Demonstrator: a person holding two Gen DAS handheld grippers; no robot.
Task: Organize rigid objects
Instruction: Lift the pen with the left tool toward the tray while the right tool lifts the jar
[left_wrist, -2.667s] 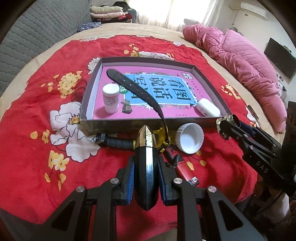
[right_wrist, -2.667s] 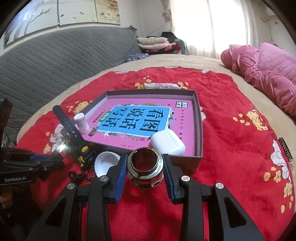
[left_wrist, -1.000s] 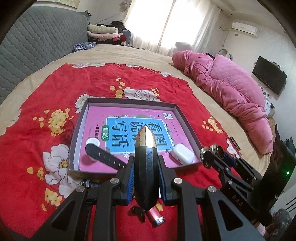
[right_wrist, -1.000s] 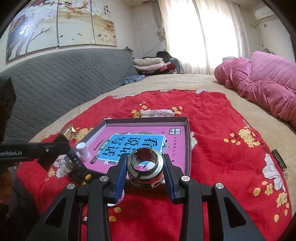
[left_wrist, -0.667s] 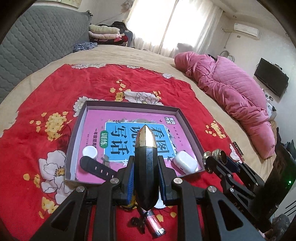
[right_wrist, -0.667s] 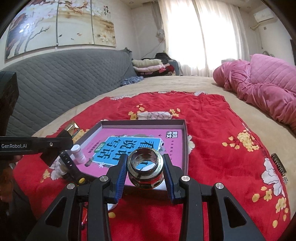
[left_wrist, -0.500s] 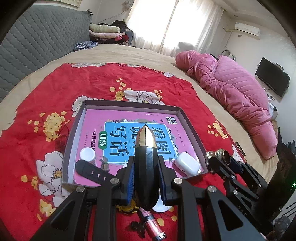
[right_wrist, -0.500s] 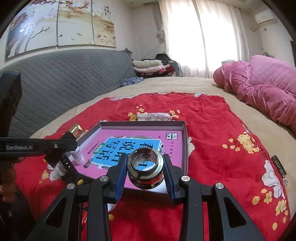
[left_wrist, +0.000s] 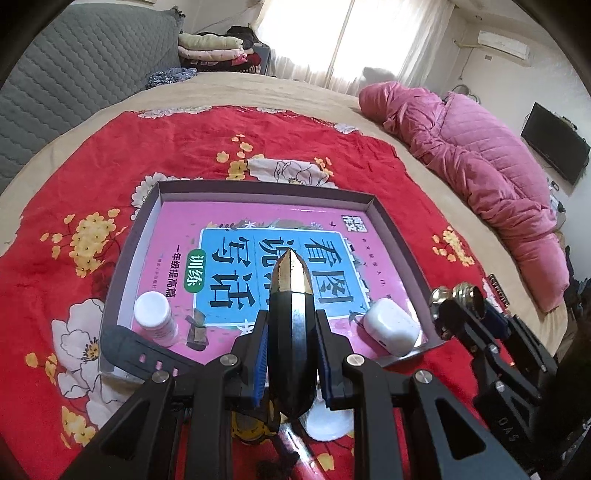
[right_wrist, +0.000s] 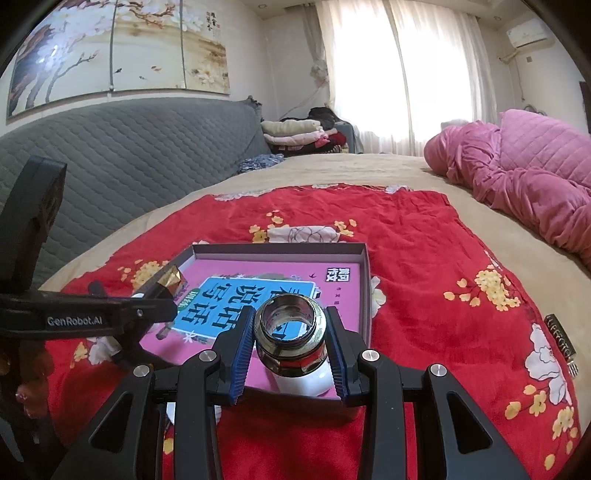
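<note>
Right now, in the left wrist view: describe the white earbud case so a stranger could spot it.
On the red floral blanket lies a shallow grey tray with a pink book inside. The white earbud case sits in the tray's near right corner. It is a smooth rounded pebble lying flat, unlike the upright white bottle at the near left.

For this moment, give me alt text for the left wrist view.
The left gripper is shut on a black faceted gold-tipped object above a shallow grey box on a red floral blanket. The box holds a pink book, small white bottle and white earbud case.
</note>
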